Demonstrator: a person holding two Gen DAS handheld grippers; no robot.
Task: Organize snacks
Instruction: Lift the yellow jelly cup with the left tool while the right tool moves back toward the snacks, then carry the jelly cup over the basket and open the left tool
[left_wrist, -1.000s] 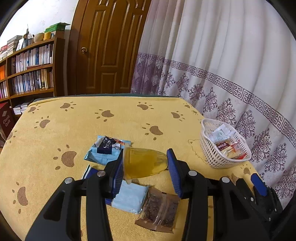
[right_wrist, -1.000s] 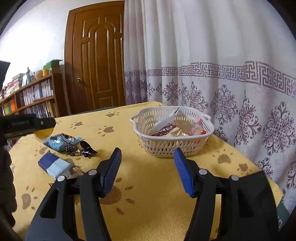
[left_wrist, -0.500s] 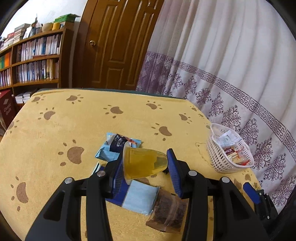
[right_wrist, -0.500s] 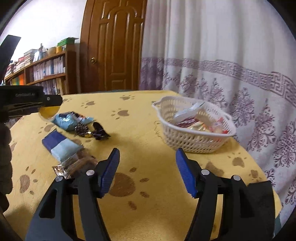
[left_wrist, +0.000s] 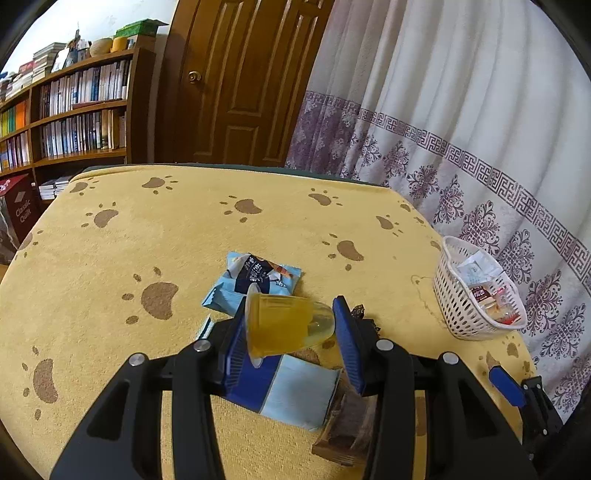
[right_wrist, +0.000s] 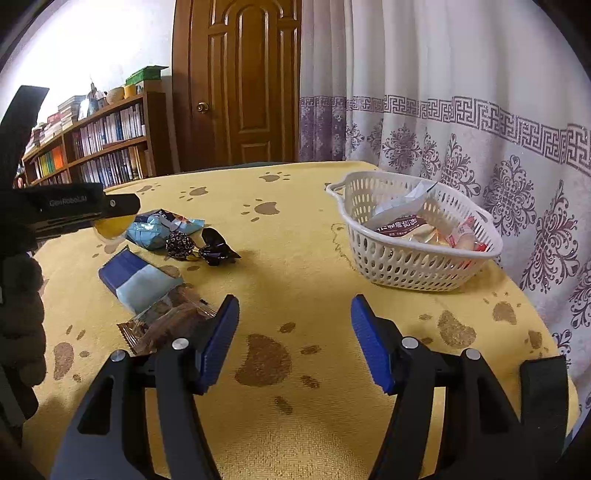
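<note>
The left hand-held gripper (left_wrist: 291, 332) is clamped on a yellow jelly cup (left_wrist: 284, 325), its blue pads pressing the cup's lid end and its rounded base, with the cup lying sideways between them above the bench (left_wrist: 110, 266). Below it in the left wrist view lie a pale blue snack bag (left_wrist: 255, 280), a blue-and-white packet (left_wrist: 288, 391) and a brown clear-wrapped bar (left_wrist: 347, 432), the last two touching. The white basket (left_wrist: 476, 295) sits well off to the right near the curtain (left_wrist: 461, 110), already holding a few wrapped snacks. The tip of the other gripper pokes in at the lower right corner.

In the right wrist view, the right hand-held gripper (right_wrist: 295, 336) stands with its jaws apart and nothing between them, over bare yellow cloth printed with paw marks. The basket (right_wrist: 413, 266) is ahead and to the right of it, with packets inside. To the left the loose snacks lie in a cluster: the pale blue bag (right_wrist: 162, 229), two dark foil-wrapped sweets (right_wrist: 199, 247), the blue-and-white packet (right_wrist: 136, 277) and the brown bar (right_wrist: 166, 325). The left gripper shows at the far left edge with the yellow cup (right_wrist: 110, 227) peeking out under it.

I'd say the job is partway through: some snacks are in the basket, one is lifted and not yet delivered, and about five are left on the bench.
</note>
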